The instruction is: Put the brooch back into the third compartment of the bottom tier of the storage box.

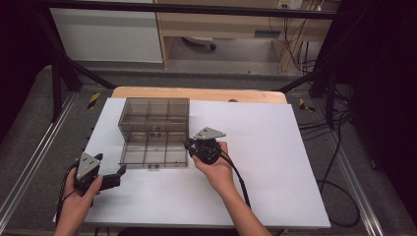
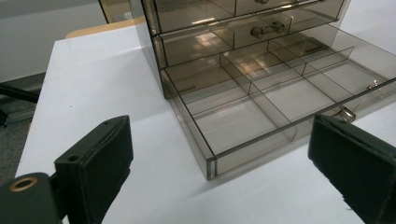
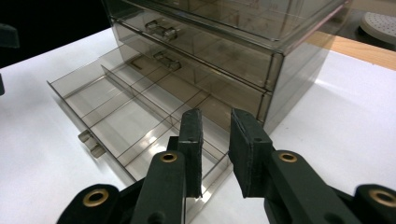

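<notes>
A white desk (image 1: 275,162) with a wooden far edge (image 1: 196,93) stood on grey carpeted floor (image 1: 29,123). Black frame bars (image 1: 64,64) rose at both sides, and one crossed overhead. Behind were a white cabinet panel (image 1: 105,34) and a light wooden shelf unit (image 1: 221,24). Black cables (image 1: 334,147) trailed over the floor at the right, near darkness.

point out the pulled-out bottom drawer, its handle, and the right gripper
pulled-out bottom drawer (image 2: 243,119), left gripper view, on the floor of a near compartment
drawer handle (image 3: 91,143), right gripper view, on the clear knob at the drawer's front wall
right gripper (image 3: 215,154), right gripper view, midway between its two black fingertips
</notes>
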